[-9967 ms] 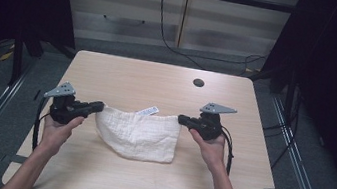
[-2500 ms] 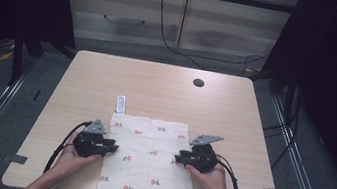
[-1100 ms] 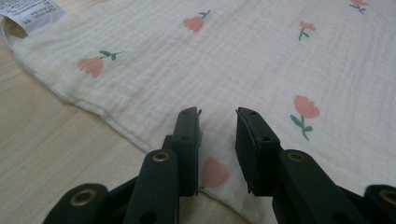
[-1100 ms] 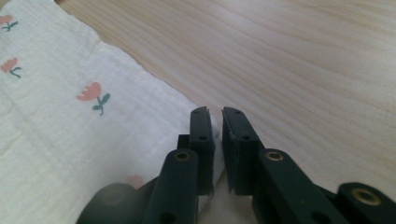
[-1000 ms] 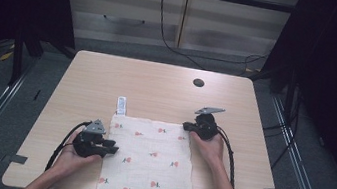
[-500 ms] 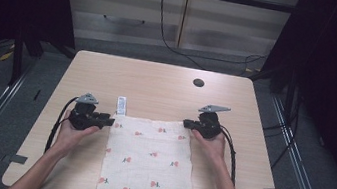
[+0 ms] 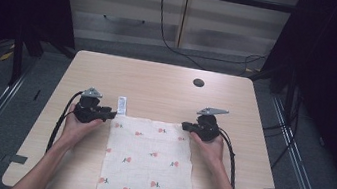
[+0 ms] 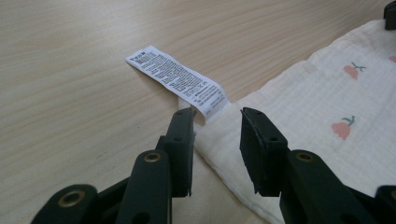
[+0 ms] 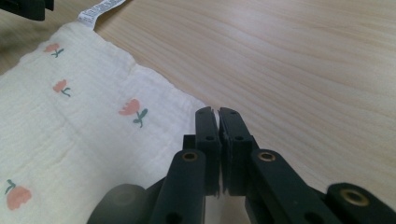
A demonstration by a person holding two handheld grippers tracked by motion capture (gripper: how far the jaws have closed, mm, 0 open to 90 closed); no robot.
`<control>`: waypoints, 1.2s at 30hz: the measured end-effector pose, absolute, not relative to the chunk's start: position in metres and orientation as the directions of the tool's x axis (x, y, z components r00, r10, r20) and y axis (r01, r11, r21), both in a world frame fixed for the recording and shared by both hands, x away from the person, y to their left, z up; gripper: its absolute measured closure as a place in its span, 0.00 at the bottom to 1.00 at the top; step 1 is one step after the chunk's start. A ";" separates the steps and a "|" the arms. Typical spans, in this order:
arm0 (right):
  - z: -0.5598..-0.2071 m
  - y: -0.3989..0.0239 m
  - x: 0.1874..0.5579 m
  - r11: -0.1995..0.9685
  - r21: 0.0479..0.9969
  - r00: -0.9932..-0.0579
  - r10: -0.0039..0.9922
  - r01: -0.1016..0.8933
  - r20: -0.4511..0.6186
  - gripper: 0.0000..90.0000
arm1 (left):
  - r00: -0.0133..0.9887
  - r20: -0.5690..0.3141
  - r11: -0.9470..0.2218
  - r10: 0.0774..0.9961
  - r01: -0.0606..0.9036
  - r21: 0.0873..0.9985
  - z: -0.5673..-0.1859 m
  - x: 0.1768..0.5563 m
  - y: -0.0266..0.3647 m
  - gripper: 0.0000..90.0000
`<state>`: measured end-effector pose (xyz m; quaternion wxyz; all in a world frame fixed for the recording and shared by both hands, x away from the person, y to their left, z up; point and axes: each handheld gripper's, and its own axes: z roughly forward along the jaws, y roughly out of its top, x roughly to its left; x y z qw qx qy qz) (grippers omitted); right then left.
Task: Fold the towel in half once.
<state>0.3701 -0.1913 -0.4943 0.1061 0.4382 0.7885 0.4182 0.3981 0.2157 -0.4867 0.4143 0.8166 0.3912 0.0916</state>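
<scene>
A cloth (image 7: 149, 161) lies flat at the table's (image 7: 157, 85) near edge, its label (image 7: 121, 105) at the far left corner. The left gripper (image 8: 217, 126) straddles that corner, fingers apart, holding nothing. The right gripper (image 9: 218, 112), fingers pressed together, pinches the far right corner.

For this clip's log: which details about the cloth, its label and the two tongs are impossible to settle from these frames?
- Label print: too small and blurred, left gripper view.
- Cloth near edge: meets the frame bottom, high view.
- Right tongs: jaws together at the cloth's corner; whether fabric is pinched is hidden behind them, right gripper view.
- Left tongs: open astride the corner; contact with the fabric unclear.
- Dark round spot on the table: too small to identify.
</scene>
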 end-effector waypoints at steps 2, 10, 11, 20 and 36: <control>-0.494 -0.193 0.370 0.261 0.756 -0.592 0.781 0.600 0.199 0.97 | 0.678 -0.165 -0.374 0.717 0.573 0.729 -0.493 0.400 0.213 0.72; -0.497 -0.192 0.372 0.264 0.754 -0.595 0.778 0.601 0.202 0.97 | 0.679 -0.142 -0.406 0.720 0.579 0.707 -0.503 0.404 0.207 0.74; -0.497 -0.192 0.372 0.264 0.754 -0.596 0.777 0.601 0.203 0.97 | 0.681 -0.144 -0.403 0.718 0.576 0.711 -0.503 0.403 0.206 0.75; -0.497 -0.193 0.371 0.266 0.756 -0.597 0.777 0.599 0.199 0.97 | 0.713 -0.095 -0.453 0.695 0.537 0.711 -0.503 0.397 0.200 0.95; -0.483 -0.203 0.367 0.217 0.791 -0.591 0.778 0.572 0.213 0.98 | 0.701 -0.190 -0.355 0.687 0.553 0.754 -0.490 0.395 0.207 0.96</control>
